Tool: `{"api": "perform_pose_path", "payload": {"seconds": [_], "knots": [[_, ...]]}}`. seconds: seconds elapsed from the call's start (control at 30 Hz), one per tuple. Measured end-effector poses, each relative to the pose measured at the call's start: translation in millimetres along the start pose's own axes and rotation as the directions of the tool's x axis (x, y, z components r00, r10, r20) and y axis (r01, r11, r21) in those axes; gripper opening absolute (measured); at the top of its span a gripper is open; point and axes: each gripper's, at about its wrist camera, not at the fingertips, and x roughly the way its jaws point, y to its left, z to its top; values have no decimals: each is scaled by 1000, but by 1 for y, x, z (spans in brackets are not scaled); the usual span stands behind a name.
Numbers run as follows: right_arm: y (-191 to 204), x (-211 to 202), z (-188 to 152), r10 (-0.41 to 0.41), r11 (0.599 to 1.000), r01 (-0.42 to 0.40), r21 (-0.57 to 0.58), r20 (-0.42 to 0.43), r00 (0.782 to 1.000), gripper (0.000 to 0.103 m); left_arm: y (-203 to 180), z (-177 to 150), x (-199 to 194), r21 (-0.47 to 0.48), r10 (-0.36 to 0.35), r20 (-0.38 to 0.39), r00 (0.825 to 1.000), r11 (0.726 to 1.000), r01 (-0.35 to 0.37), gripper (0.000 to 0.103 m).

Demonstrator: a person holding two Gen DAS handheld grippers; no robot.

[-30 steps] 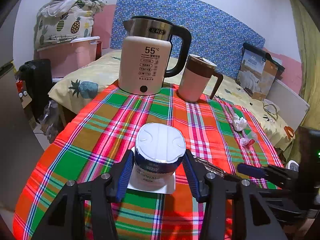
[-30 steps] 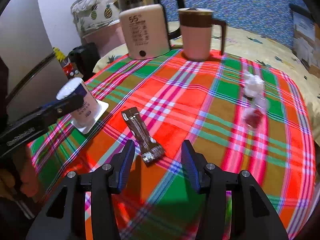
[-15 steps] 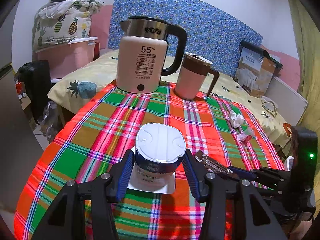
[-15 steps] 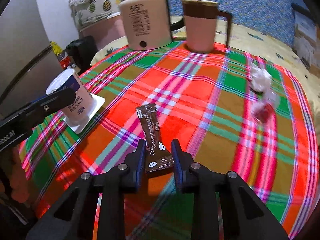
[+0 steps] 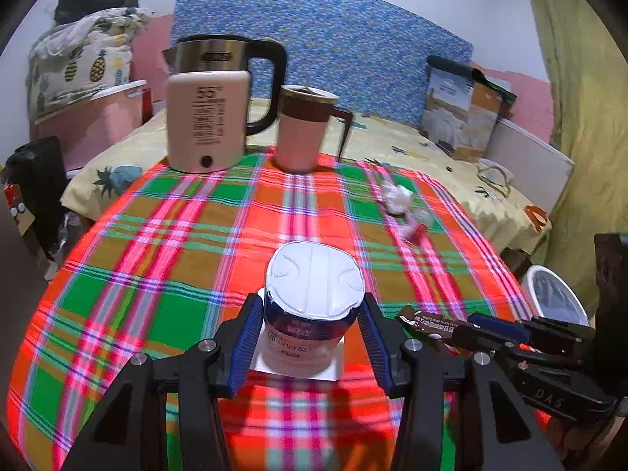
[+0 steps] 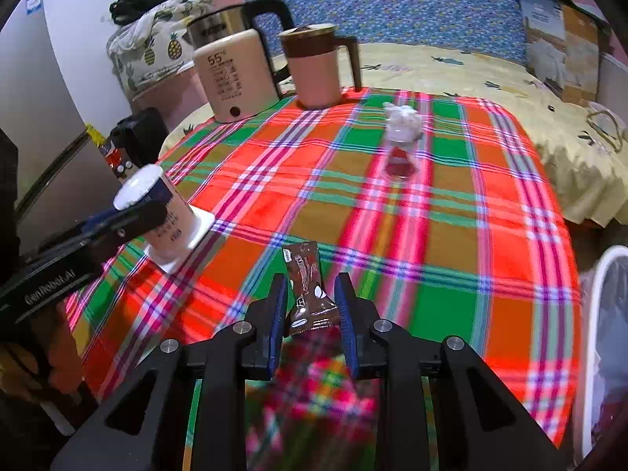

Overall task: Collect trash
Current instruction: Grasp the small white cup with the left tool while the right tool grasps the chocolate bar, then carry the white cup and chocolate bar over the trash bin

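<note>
My right gripper (image 6: 310,302) is shut on a brown snack wrapper (image 6: 308,286) and holds it above the plaid tablecloth (image 6: 451,216); it also shows in the left wrist view (image 5: 431,320). My left gripper (image 5: 312,333) has its jaws around a blue-and-white yogurt cup (image 5: 310,310) that stands on a white coaster (image 5: 337,369); both pads are at its sides. A crumpled white tissue (image 6: 402,119) and a clear red-tinted wrapper (image 6: 400,161) lie at the far right of the table. A white bin (image 6: 604,333) stands beside the table at right.
A pink kettle (image 5: 208,117) and a pink lidded mug (image 5: 302,129) stand at the table's far edge. A bed with a yellow pineapple sheet (image 5: 451,165) lies behind. A fridge (image 6: 43,117) stands at left.
My right gripper has shut on the brown wrapper and lifted it off the cloth, moving right toward the bin. My left gripper stays around the yogurt cup.
</note>
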Motion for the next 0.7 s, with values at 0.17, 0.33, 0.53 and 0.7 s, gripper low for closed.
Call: {"api": "perform_pose_path", "payload": {"seconds": [0.17,0.33,0.53,0.7], "knots": [[-13,-20,-9,-7,1000,7,21,31,1000,27,-19,-17,-1,-11,-48,-42,998,999,48,50],[-23,-34,-15,-13,999,11,42,55,998,27,-37,-25,-3,3,-62,-69,996,998,62,50],[-35,-52,-21,-20,997,13,75,95,995,27,-61,-20,-14,51,-73,-54,996,996,76,50],[-45,-64,-25,-28,995,16,96,124,992,27,-80,-18,-17,85,-90,-53,995,992,94,50]]}}
